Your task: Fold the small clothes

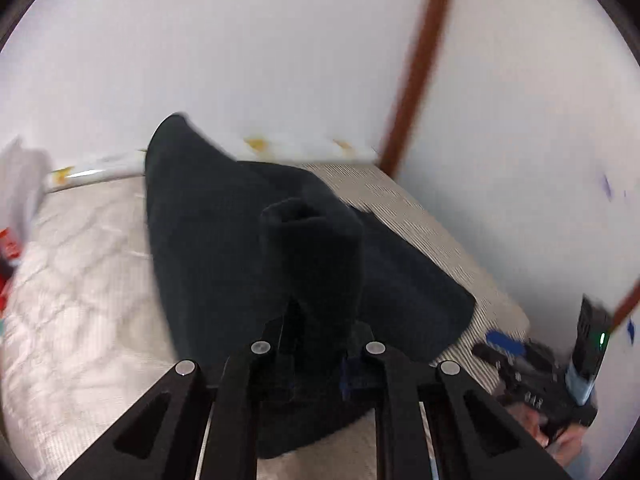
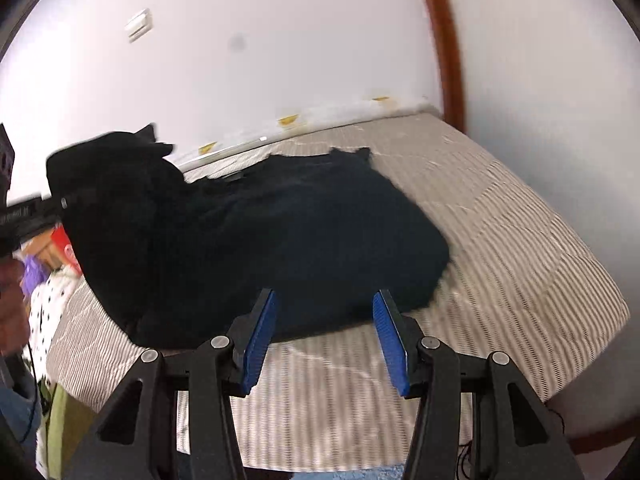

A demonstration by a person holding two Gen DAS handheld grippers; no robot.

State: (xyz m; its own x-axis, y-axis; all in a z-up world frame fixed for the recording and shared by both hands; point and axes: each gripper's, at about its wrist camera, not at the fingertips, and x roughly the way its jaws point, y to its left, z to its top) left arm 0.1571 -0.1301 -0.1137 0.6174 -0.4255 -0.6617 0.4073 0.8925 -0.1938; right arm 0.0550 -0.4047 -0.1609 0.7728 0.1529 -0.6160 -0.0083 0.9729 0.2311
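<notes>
A black garment (image 2: pixel 248 248) lies in a loose heap on a striped mattress (image 2: pixel 500 240) that is pushed into the corner of a white wall (image 2: pixel 280 40), and nothing about it reads as folded yet: there are no straight edges and no flat layers, only a rumpled mound with one end raised. That raised end is in the left gripper (image 1: pixel 316 320), whose jaws are clenched on a bunched tube of the black cloth, so the fabric stands up from between the fingers and drapes away toward the wall; in the right wrist view the same lifted peak shows at the left, with the dark body of the left tool just beside it. The right gripper (image 2: pixel 326 336) is released, its blue pads (image 2: pixel 260 340) standing apart with nothing between them, near the front edge of the garment but not touching it. I judge the task to be at its opening: the garment is picked up at one end, probably to be spread or shaken flat, and every fold is still to come. Other clothes, a spotted white piece (image 2: pixel 52 304) among them, lie at the left of the bed and seem untouched, so more work waits after this one. Motion blur hides which part of the garment is held.
</notes>
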